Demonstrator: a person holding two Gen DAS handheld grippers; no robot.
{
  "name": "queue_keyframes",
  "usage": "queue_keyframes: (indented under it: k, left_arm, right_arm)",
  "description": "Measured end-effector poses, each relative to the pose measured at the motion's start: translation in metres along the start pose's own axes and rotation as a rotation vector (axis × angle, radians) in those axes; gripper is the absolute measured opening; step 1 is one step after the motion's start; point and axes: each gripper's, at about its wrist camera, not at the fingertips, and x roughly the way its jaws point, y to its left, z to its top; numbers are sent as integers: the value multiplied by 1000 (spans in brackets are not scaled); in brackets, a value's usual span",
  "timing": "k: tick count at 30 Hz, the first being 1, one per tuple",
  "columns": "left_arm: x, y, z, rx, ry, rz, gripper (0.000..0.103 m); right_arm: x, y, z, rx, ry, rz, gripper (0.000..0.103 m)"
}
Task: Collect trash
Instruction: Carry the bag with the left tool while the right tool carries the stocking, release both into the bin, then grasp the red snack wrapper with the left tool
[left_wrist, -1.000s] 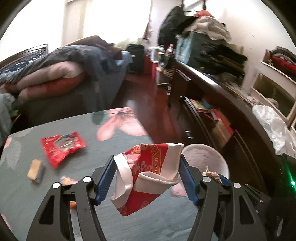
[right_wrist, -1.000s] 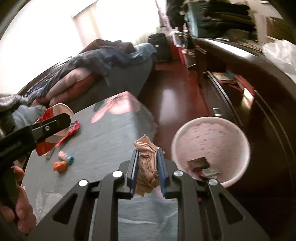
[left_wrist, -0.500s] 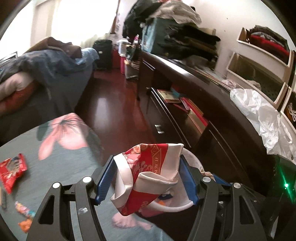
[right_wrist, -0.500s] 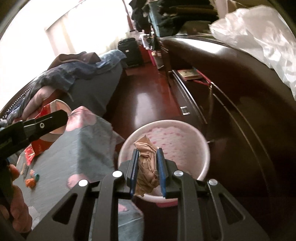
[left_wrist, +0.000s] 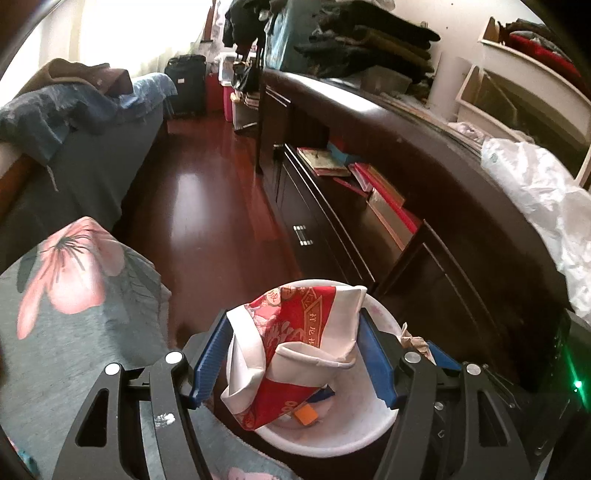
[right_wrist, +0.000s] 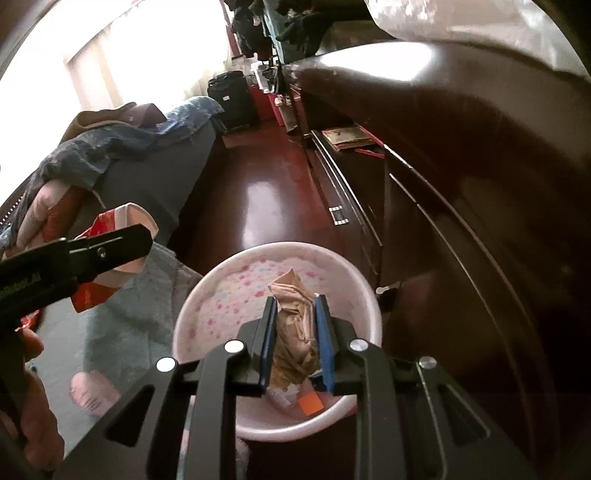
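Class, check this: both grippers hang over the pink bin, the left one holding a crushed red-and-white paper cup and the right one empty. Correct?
Not quite. The right gripper is not empty: the right wrist view shows it shut on a crumpled brown paper wad over the pink bin. The left gripper does hold the crushed cup.

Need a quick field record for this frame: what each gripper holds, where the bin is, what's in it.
left gripper: shut on red-and-white wrapper, above the bin
right gripper: shut on crumpled brown paper, above the bin
bin: pink-speckled, on the floor between table and cabinet
bin contents: orange scrap, other bits unclear
table: grey floral cloth
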Motion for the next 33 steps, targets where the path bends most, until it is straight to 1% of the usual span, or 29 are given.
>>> queue_keyframes:
  k: [4, 5, 6, 7, 8, 9, 11, 15, 18, 22, 27, 31, 33]
  left_arm:
    - [12, 0, 2, -1, 14, 5, 68]
    - [14, 1, 3, -5, 18, 5, 70]
    - [15, 2, 3, -7, 19, 5, 77]
    - [15, 4, 3, -10, 16, 7, 81]
    - [15, 5, 4, -14, 8, 10, 84]
    - [14, 7, 4, -16, -1, 14, 85]
    - [14, 8, 4, -13, -2, 20, 87]
    - [8, 14, 4, -25, -8, 26, 88]
    - [-5, 17, 3, -26, -26, 40, 88]
    - [-31, 20, -2, -21, -58, 64, 90]
    - [-69, 33, -12, -35, -105, 119, 95]
    - [-98, 55, -27, -61, -121, 193, 97]
    - [-111, 71, -35, -88, -124, 233, 98]
  right_arm:
    - [14, -3, 4, -3, -5, -16, 25]
    - [18, -3, 4, -5, -6, -22, 27]
    - [21, -3, 5, -6, -7, -29, 29]
    - [25, -3, 5, -6, -4, -37, 35]
    - [27, -4, 4, -7, -4, -39, 38]
    - [29, -4, 3, -7, -2, -42, 39]
    - [32, -4, 2, -8, 4, -44, 48]
    - [28, -2, -2, -11, 0, -46, 55]
    - [21, 1, -4, -12, 2, -42, 57]
    - [-1, 14, -7, -31, -8, -20, 66]
    - [-34, 41, -13, -81, -30, 5, 77]
    - [-58, 71, -20, -123, -34, 58, 85]
    - [-68, 89, -26, -149, -31, 86, 86]
